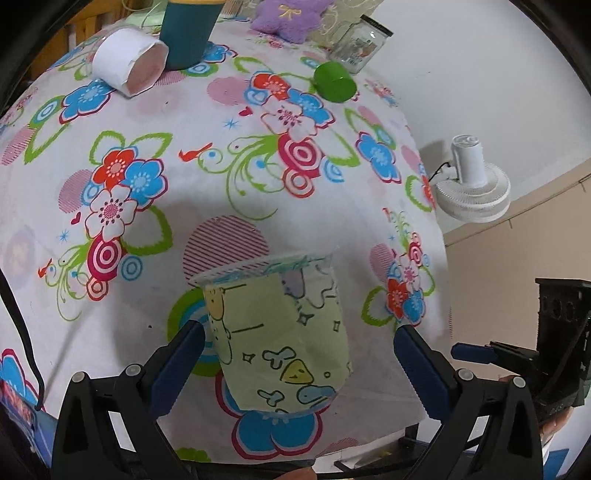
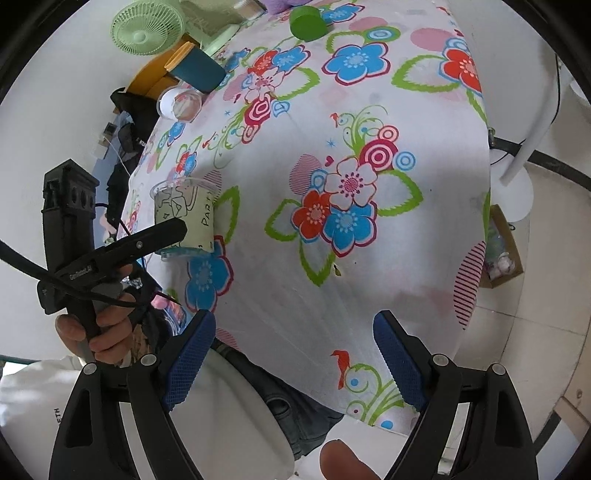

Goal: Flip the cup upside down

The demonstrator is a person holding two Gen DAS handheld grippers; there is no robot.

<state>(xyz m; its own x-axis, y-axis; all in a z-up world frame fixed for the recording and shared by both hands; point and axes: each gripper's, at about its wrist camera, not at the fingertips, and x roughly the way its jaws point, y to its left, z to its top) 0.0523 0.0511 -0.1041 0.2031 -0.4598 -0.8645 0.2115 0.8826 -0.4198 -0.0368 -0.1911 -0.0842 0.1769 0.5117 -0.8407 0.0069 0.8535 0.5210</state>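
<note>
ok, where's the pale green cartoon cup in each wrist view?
Left wrist: cup sits low centre, upright, rim up, between the open left gripper's fingers.
Right wrist: same cup at mid left, near the tablecloth edge, the left gripper's finger crossing it.
Shared landmark: the green lid, far on the table in both.

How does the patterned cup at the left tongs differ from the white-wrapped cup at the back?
The patterned cup stands upright, rim up, near the front edge; the white-wrapped cup lies on its side at the far end, mouth toward the camera. The patterned cup's wrap is pale green with cartoon drawings; the white-wrapped cup's is plain. The patterned cup sits between the open left tongs; nothing surrounds the white-wrapped cup. Both look like clear plastic with paper sleeves.
</note>
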